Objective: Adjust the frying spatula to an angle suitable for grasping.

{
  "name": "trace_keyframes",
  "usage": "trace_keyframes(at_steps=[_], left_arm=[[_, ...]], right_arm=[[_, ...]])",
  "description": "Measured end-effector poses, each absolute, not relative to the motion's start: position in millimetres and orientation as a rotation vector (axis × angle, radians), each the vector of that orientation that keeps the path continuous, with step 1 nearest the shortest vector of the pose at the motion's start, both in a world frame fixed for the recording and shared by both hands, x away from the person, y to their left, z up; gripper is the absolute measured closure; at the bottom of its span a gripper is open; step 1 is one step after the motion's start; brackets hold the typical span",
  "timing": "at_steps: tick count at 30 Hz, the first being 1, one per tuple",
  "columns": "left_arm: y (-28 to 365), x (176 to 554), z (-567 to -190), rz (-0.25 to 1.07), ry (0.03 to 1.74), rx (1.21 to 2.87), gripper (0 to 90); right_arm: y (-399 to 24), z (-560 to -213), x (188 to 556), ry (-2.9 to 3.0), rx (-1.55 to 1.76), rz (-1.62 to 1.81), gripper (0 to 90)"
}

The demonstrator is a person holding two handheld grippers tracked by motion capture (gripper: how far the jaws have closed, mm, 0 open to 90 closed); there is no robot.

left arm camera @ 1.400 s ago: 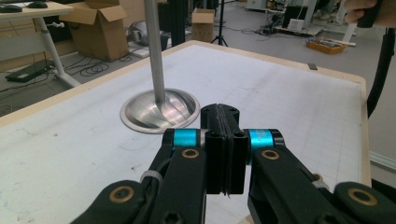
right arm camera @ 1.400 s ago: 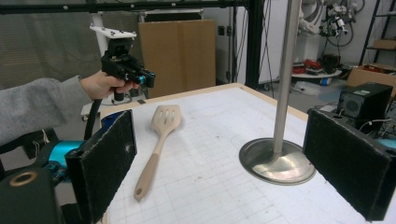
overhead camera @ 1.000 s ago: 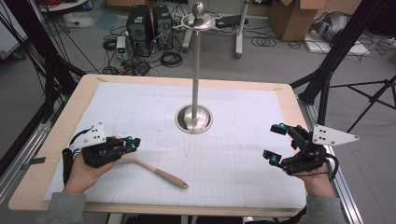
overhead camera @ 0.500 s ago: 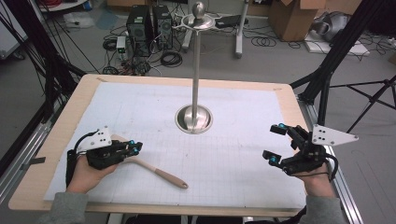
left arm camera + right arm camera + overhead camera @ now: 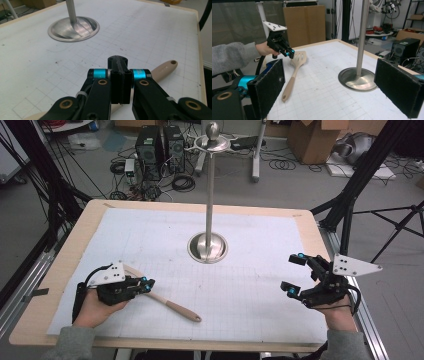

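A wooden slotted spatula (image 5: pixel 171 304) lies flat on the white grid mat (image 5: pixel 250 285), with its handle pointing toward the front edge. My left gripper (image 5: pixel 148 283) hovers just over the spatula near its head, jaws pressed together with nothing between them. In the left gripper view the joined jaws (image 5: pixel 119 62) stand over the spatula's handle (image 5: pixel 163 70). At the right side of the mat my right gripper (image 5: pixel 292 273) is held wide open and empty. The right gripper view shows the spatula (image 5: pixel 294 75) and the left gripper (image 5: pixel 290 53) beyond its own black pads (image 5: pixel 270 85).
A tall metal stand with a round dished base (image 5: pixel 207 247) rises from the middle of the mat, with a small tray and ball at its top. The wooden table edge (image 5: pixel 310 227) frames the mat. Black tripod legs and cables surround the table.
My left gripper has shifted slightly to the right over the spatula. The right gripper and the spatula have stayed still.
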State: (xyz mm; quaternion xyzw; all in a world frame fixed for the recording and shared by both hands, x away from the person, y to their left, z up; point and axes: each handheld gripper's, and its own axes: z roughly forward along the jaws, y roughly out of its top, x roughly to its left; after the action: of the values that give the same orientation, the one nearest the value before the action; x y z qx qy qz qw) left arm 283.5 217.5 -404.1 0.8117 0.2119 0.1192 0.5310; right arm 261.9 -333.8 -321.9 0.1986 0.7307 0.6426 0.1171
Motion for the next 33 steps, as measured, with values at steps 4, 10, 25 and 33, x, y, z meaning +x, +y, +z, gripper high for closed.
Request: trace_keyframes(at_steps=[4,10,25,33], left_arm=[[216.8,283.2,-408.6,0.247,0.494,1.938,89.5],[211.6,279.4,-417.5,0.172,0.487,1.918,89.5],[204.2,271.9,-431.2,0.174,0.452,1.954,89.5],[200.7,270.4,-437.9,0.170,0.467,1.992,89.6]], right_arm=[[-333.6,-322.9,263.1,2.134,0.577,1.877,8.6],[-329.2,-323.2,263.3,2.157,0.573,1.869,8.6],[-328.4,-323.5,264.9,2.158,0.557,1.869,8.6],[-328.8,-323.4,264.7,2.161,0.560,1.871,8.6]])
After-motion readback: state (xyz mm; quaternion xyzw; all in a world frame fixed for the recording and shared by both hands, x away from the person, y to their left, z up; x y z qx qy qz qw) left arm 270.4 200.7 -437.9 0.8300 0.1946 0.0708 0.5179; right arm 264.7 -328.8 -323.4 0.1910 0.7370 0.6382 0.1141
